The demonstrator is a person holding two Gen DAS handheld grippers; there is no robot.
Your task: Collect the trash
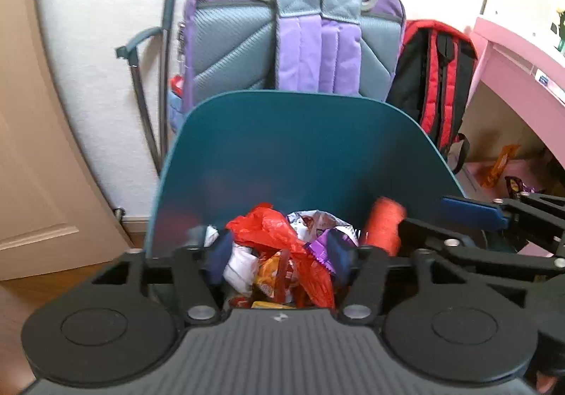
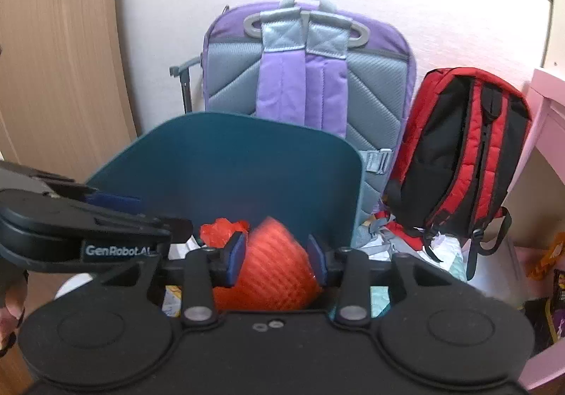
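Note:
A teal bin with its lid [image 1: 300, 148] raised stands in front of me, holding a red plastic bag [image 1: 268, 229] and several wrappers [image 1: 317, 222]. My left gripper [image 1: 277, 250] hangs over the bin with its jaws apart. The red bag and wrappers lie loose between them, and the pads do not press on anything. My right gripper [image 2: 275, 250] is beside it over the same bin [image 2: 229, 165], also open. A blurred orange-red mesh bundle [image 2: 268, 268] sits between its blue pads [image 2: 235, 255] without being clamped. The left wrist view shows that bundle [image 1: 385, 229] at the bin's right side.
A purple and grey backpack [image 1: 300, 31] leans on the white wall behind the bin, with a red and black backpack [image 2: 459, 155] to its right. A wooden door [image 2: 53, 59] is at the left. A pink desk [image 1: 512, 52] stands at the right, with wrappers [image 1: 498, 165] on the floor beneath it.

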